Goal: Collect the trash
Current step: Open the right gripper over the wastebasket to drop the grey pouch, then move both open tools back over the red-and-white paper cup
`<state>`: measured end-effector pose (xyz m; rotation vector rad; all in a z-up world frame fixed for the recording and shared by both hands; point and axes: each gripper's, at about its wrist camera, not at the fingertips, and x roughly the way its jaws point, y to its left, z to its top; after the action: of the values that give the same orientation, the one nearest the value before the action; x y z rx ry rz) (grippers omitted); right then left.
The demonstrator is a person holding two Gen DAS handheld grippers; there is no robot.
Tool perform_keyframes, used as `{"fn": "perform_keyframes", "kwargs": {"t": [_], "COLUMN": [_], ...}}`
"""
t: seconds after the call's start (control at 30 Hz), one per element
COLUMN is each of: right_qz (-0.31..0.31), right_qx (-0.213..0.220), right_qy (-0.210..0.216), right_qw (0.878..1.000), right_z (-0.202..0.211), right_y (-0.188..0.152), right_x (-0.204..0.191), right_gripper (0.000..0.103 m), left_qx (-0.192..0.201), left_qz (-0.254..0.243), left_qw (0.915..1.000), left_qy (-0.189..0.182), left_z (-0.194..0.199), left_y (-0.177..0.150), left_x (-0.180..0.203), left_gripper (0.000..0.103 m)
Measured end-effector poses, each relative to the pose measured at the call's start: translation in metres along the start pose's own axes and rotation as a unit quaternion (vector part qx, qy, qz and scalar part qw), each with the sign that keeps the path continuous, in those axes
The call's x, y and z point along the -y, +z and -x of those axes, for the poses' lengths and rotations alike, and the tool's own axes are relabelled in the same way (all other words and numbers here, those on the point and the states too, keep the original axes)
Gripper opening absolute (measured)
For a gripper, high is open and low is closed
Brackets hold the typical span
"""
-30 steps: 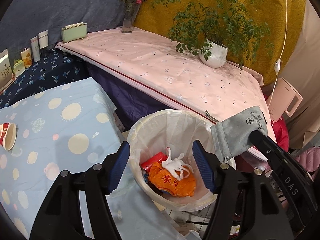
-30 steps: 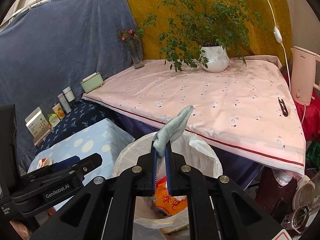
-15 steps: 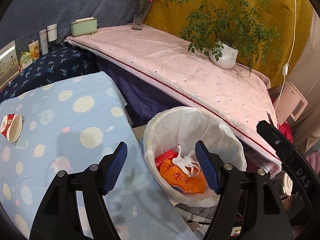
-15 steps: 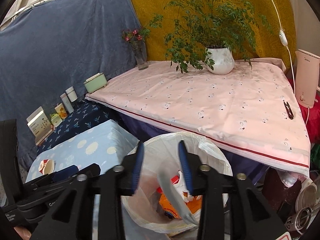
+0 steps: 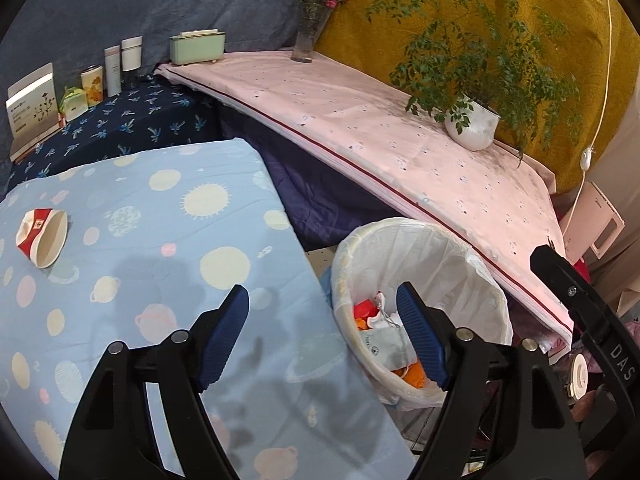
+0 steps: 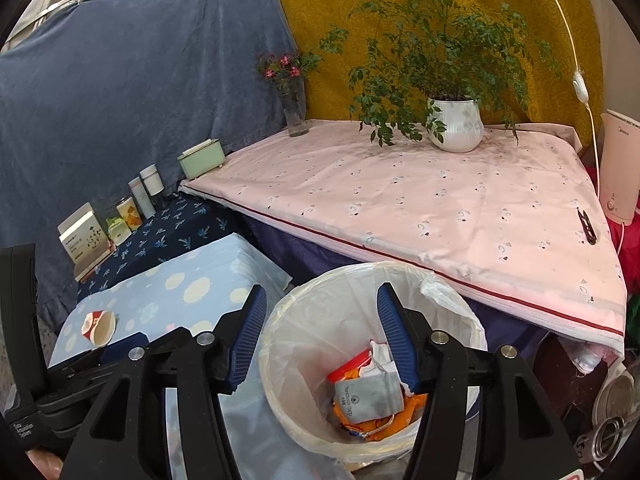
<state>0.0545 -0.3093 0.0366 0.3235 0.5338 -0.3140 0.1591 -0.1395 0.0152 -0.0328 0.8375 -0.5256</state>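
A white-lined trash bin (image 6: pixel 320 292) stands on the floor between the blue table and the pink table; it also shows in the left wrist view (image 5: pixel 400 228). A grey cloth pouch (image 6: pixel 366 398) lies inside on orange and red wrappers; the left wrist view (image 5: pixel 386 344) shows it too. My right gripper (image 6: pixel 322 340) is open and empty above the bin. My left gripper (image 5: pixel 322 336) is open and empty over the blue table's edge beside the bin. A crushed red and white paper cup (image 5: pixel 42 236) lies on the blue spotted cloth (image 5: pixel 140 240), far left; it appears small in the right wrist view (image 6: pixel 98 326).
A potted plant (image 6: pixel 454 128) and a flower vase (image 6: pixel 294 112) stand on the pink table (image 6: pixel 420 200). A black clip (image 6: pixel 586 232) lies near its right edge. Boxes and bottles (image 5: pixel 96 80) line the dark blue shelf. A white kettle (image 6: pixel 618 176) stands at right.
My right gripper opened and dropped the grey pouch into the bin. My left gripper drew back and to the left, over the blue table.
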Motion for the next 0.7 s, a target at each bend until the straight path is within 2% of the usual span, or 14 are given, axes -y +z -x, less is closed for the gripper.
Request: {"fn": "perform_keyframes", "kwargs": {"t": [0.37, 0.47, 0.7], "right_qz": [0.029, 0.036, 0.062], "right_qx": [-0.013, -0.019, -0.031], "right_qy": [0.02, 0.029, 0.055], "right_qw": [0.999, 0.999, 0.996], "right_z": [-0.003, -0.004, -0.007], "right_y": [-0.01, -0.013, -0.024], "right_x": [-0.045, -0.058, -0.101], "right_gripper": [0.062, 0.062, 0.062], "left_qx": [0.007, 0.01, 0.014], "left_qz": [0.033, 0.047, 0.077], "left_qw": [0.999, 0.998, 0.9939], "left_qy": [0.03, 0.042, 0.078], "left_z": [0.017, 0.022, 0.037], "left_y": [-0.005, -0.008, -0.018], "left_x": [-0.051, -0.069, -0.117], "left_gripper": [0.073, 0.077, 0.077]}}
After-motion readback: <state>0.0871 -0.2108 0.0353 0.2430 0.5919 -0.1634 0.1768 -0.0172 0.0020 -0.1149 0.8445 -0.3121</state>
